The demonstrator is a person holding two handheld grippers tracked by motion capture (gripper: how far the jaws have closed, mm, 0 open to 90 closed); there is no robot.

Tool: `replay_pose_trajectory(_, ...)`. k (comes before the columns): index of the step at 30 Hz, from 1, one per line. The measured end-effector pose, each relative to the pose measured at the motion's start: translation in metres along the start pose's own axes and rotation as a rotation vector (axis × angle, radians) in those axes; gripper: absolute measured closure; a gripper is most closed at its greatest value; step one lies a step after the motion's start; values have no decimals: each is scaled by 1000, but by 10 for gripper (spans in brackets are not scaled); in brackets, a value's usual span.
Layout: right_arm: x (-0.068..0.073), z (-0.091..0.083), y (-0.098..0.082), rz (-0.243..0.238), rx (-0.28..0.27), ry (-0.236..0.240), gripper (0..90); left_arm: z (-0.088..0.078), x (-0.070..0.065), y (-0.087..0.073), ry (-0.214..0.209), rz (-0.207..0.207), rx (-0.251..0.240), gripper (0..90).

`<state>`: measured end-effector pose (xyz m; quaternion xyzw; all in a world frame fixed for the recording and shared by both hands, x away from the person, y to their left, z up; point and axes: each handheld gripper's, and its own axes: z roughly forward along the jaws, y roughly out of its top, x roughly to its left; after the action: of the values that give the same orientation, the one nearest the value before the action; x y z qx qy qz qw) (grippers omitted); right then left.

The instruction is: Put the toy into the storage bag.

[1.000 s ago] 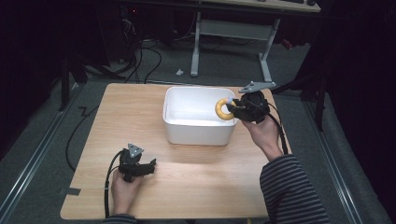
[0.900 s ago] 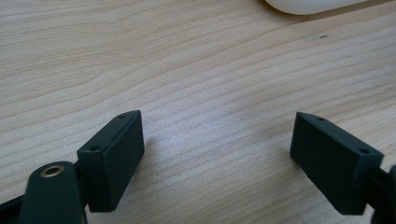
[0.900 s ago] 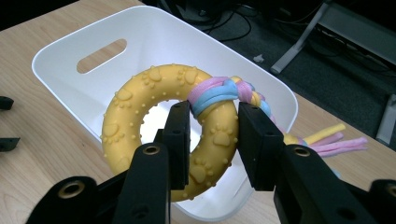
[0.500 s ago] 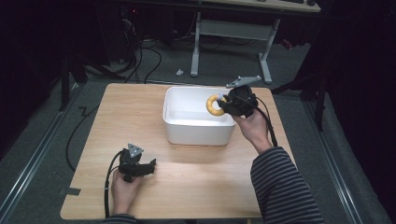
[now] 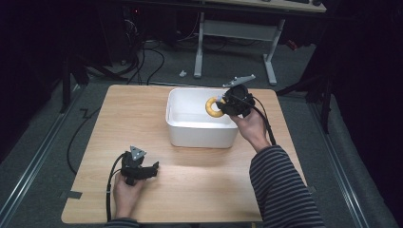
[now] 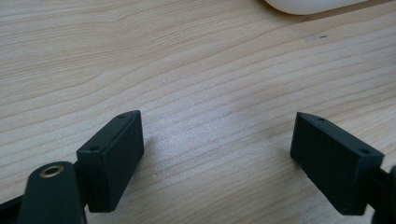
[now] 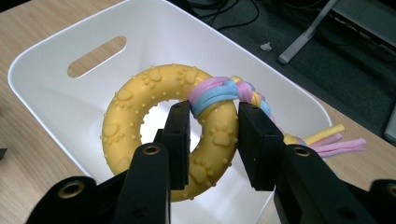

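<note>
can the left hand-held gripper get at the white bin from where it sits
Probably yes. The left hand-held gripper rests open on the table, and bare wood lies between it and the white bin. The right hand-held gripper holds the yellow ring toy over the bin's far side.

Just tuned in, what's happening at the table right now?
The right gripper is clamped on a yellow ring toy with a braided pastel rope tied through it, and holds it above the open white bin near its right end. The toy is not yet set down. The left gripper rests open on the wooden table with nothing between its jaws.
</note>
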<state>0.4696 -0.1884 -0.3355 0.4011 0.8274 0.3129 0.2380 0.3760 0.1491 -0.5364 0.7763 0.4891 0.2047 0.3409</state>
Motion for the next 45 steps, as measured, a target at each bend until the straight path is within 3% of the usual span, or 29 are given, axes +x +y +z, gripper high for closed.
replay_pose_trajectory(11,4,27,-4,15,62,20,663,0,0,0,1,0,-2,176)
replay_pose_trajectory(22,12,44,-11,-7,110,37,663,0,0,0,2,0,-2,175)
replay_pose_trajectory(41,17,52,-20,-22,149,64,660,0,0,0,2,0,-2,175)
replay_pose_trajectory(45,17,52,-21,-14,141,89,693,0,0,0,2,0,-2,175)
